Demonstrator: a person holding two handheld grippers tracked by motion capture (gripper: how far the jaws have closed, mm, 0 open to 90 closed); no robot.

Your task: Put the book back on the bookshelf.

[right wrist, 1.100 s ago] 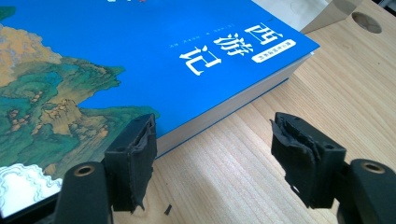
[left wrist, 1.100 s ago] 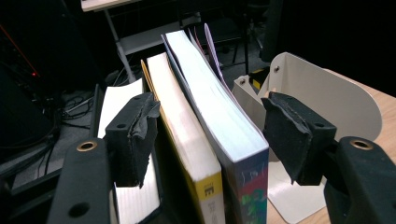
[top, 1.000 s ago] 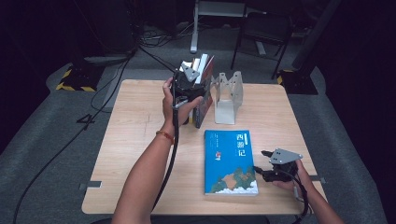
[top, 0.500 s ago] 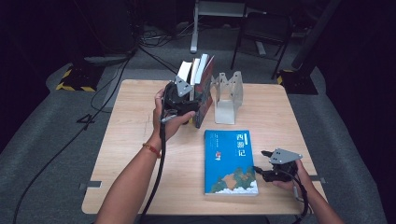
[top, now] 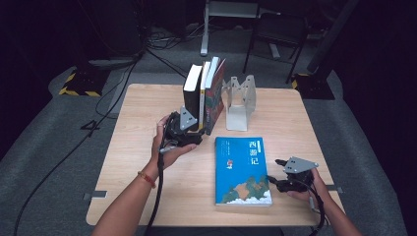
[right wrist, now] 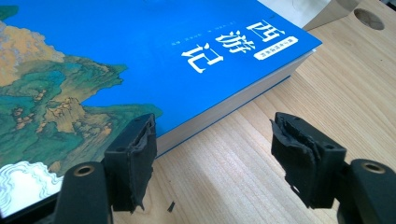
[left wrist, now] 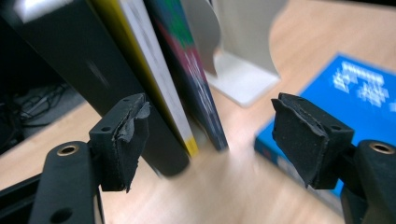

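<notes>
1. We see our left gripper (top: 189, 132) low on the surface (top: 142, 118), released, its jaws spread wide with nothing between the pads.
2. Just ahead of it stands a row of three upright books (top: 202, 96): a black book (top: 192, 96) nearest its left jaw, a yellow-edged book (left wrist: 154, 70) in the middle, and a dark colourful book (top: 216, 93) toward its right jaw. In the left gripper view their lower corners sit just beyond the open jaws, leaning slightly; we cannot tell whether the left pad touches the black book.
3. Beyond those books, ahead and to the right of the left gripper, a pale metal bookend (top: 239, 101) stands on the surface, just beside the dark colourful book.
4. The blue book (top: 242, 169) lies flat between the two grippers, cover up, to the right of the left gripper and just left of the right one.
5. Our right gripper (top: 275, 172) rests near the surface's right edge, released too, jaws apart. In the right gripper view its left jaw is just at the blue book's long edge (right wrist: 224, 109), its right jaw over bare wood, and nothing is held.
</notes>
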